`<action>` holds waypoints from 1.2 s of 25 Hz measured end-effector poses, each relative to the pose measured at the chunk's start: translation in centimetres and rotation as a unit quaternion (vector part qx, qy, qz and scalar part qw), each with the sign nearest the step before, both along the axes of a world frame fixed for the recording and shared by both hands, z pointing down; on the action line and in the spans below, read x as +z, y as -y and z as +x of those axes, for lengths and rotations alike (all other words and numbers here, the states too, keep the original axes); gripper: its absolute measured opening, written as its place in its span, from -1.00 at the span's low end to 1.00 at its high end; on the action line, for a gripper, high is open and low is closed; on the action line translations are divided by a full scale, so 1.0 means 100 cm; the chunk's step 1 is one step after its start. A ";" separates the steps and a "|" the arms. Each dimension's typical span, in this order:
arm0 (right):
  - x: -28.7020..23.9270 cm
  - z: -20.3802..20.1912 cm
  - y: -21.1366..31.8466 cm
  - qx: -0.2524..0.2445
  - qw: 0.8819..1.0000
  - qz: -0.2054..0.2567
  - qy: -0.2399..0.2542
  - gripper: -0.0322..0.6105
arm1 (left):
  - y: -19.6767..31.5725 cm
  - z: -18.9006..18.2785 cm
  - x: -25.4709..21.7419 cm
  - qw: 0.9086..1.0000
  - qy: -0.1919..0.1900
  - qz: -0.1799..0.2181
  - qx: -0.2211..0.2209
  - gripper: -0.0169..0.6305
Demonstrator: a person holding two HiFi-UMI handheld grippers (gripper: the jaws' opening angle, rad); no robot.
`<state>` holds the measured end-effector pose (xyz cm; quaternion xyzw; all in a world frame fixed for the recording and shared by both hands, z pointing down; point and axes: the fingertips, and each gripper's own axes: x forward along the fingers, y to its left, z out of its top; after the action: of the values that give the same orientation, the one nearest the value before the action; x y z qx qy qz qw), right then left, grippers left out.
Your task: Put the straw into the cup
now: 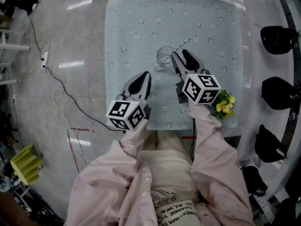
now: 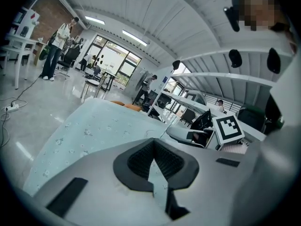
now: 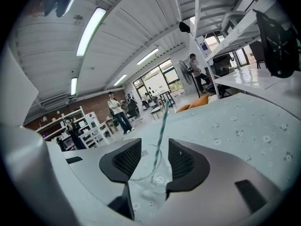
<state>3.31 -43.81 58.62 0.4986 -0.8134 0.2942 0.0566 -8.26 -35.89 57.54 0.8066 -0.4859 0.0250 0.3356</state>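
Glossy grey floor; long strip lights overhead; bright windows far off.

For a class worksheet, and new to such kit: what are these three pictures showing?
A person holds a two-jaw gripper in each hand; the marker cubes belong to them. One picture comes from a head camera looking down, the others from cameras riding on each gripper. On the flowered tablecloth stands a clear cup with a striped straw in it; yellow flowers sit at the edge. The right gripper has jaws apart at the cup, gripping nothing. The left gripper has jaws together, empty.
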 end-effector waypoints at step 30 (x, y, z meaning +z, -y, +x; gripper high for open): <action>-0.165 0.024 -0.070 -0.060 0.982 0.173 0.044 -0.90 | -0.021 0.007 -0.151 0.983 0.033 0.167 0.067 -0.95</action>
<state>5.68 -36.78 42.14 0.4376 -0.8823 0.1668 -0.0482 -7.53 -33.80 42.44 0.8810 -0.4388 -0.0073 0.1768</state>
